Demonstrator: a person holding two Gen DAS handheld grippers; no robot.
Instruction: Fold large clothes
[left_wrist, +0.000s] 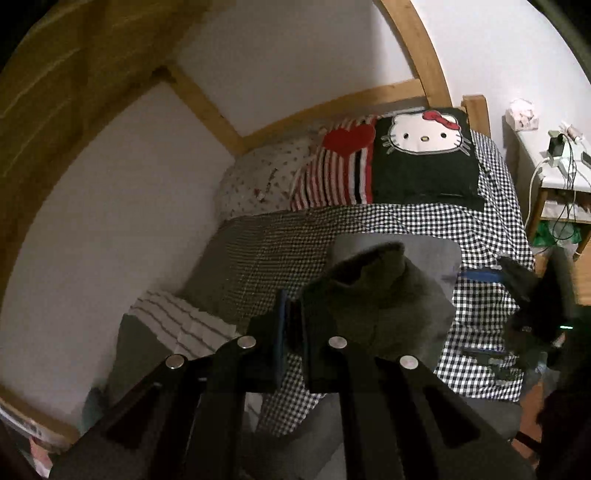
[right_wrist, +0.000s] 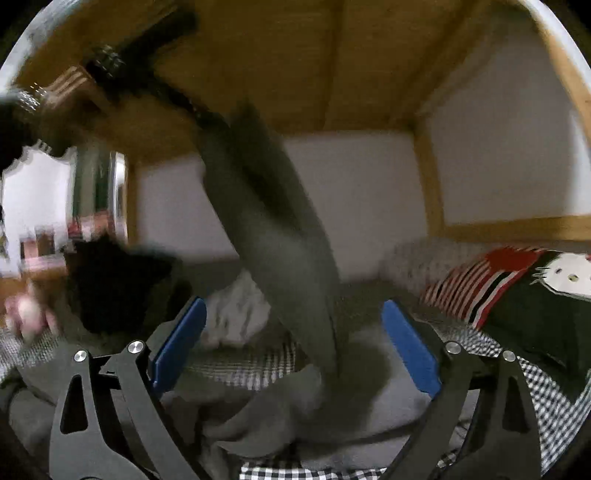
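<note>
A large grey garment lies partly on the checked bedspread. My left gripper is shut on a fold of it and holds it lifted above the bed. In the right wrist view the same garment hangs in a blurred strip from the left gripper at upper left down to a heap on the bed. My right gripper is open, blue pads wide apart on either side of the hanging strip, not touching it. It also shows blurred in the left wrist view.
A Hello Kitty cushion and a red striped heart cushion lie at the head of the bed. A striped folded cloth lies by the wall. A wooden frame runs overhead. A bedside table with cables stands at the right.
</note>
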